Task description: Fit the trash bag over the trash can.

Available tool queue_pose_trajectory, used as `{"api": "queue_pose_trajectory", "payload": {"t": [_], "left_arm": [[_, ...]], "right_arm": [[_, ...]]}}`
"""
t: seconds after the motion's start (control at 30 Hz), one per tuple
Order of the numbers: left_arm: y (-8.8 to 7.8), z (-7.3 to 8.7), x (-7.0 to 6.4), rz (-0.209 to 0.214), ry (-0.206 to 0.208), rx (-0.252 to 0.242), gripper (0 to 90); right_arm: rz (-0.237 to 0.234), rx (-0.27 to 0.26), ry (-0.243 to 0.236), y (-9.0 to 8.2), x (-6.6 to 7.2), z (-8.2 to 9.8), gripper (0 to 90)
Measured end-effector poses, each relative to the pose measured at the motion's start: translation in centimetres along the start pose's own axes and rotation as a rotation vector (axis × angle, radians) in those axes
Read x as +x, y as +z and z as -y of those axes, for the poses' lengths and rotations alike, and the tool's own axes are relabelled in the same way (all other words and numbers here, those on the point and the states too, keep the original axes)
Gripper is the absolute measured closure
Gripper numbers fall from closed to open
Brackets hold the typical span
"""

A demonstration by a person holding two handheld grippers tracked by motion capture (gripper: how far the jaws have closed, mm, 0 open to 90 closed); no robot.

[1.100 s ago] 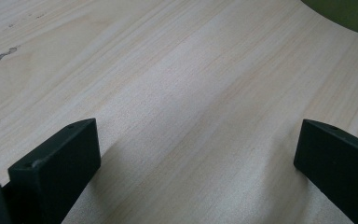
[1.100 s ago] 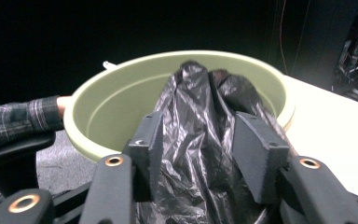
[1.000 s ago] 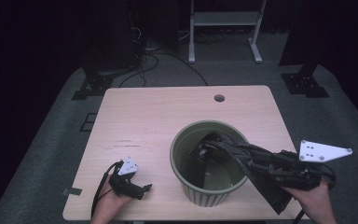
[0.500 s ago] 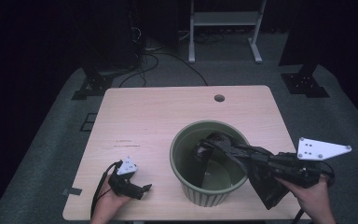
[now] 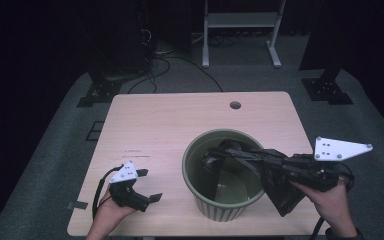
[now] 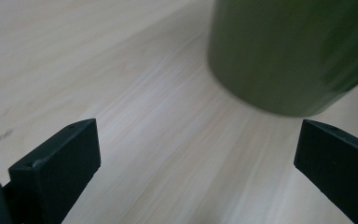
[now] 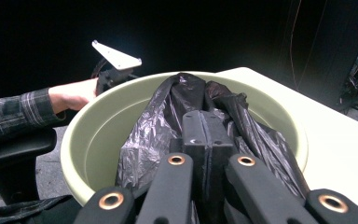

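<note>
Lining of the green bin [image 5: 223, 210] barely begun: black bin bag [image 5: 280, 192] pinched by the shut fingers of the right gripper [image 7: 206, 128], having just closed on it, bunched over the bin's near-right rim, partly inside and partly draped outside, not yet spread or folded around the rim. Left gripper [image 5: 150, 199] idle above the bench [image 5: 170, 120] left of the bin, fingers [image 6: 56, 163] spread wide and holding nothing. Bag's mouth lost among the crumpled folds, bin floor partly covered, far rim hidden in the right gripper view.
</note>
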State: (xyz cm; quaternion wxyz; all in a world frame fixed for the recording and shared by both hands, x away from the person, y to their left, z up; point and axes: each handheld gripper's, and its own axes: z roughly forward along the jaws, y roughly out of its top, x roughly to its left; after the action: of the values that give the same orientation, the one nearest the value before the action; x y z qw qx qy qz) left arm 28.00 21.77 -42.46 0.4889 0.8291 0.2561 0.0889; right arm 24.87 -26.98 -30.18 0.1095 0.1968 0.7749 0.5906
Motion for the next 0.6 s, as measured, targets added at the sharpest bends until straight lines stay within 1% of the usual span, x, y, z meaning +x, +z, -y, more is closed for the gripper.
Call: {"api": "queue_pose_trajectory", "payload": {"t": [0.1, 0.17, 0.23, 0.3, 0.37, 0.43, 0.47, 0.6], "left_arm": [[-0.6, -1.4, -0.4, 0.063, 0.026, -0.053, 0.0], [-0.9, -2.3, -0.8, 0.103, 0.049, -0.077, 0.0], [-1.2, -3.2, -1.1, 0.131, 0.067, -0.100, 0.0], [-1.4, -4.2, -1.5, 0.151, 0.086, -0.114, 0.0], [-1.6, -5.2, -1.9, 0.162, 0.105, -0.124, 0.0], [-1.7, -6.2, -2.2, 0.179, 0.113, -0.152, 0.0], [-1.8, -6.7, -2.3, 0.184, 0.122, -0.162, 1.7], [-1.9, -8.9, -2.7, 0.197, 0.159, -0.203, 3.9]], "right_arm": [[0.001, 0.002, -0.005, 0.0, -0.1, -0.1, 89.8], [0.002, 0.000, -0.006, 0.1, -0.1, -0.2, 89.8], [0.002, 0.000, -0.004, 0.1, -0.1, -0.3, 89.8], [0.003, -0.003, -0.004, 0.1, -0.2, -0.5, 89.9], [0.001, -0.001, -0.005, 0.2, -0.2, -0.6, 89.9], [-0.005, -0.002, -0.005, 0.3, -0.2, -0.8, 89.9], [-0.007, -0.002, -0.007, 0.4, -0.2, -0.9, 89.9], [-0.020, -0.003, -0.011, 1.0, -0.3, -1.2, 89.9]]}}
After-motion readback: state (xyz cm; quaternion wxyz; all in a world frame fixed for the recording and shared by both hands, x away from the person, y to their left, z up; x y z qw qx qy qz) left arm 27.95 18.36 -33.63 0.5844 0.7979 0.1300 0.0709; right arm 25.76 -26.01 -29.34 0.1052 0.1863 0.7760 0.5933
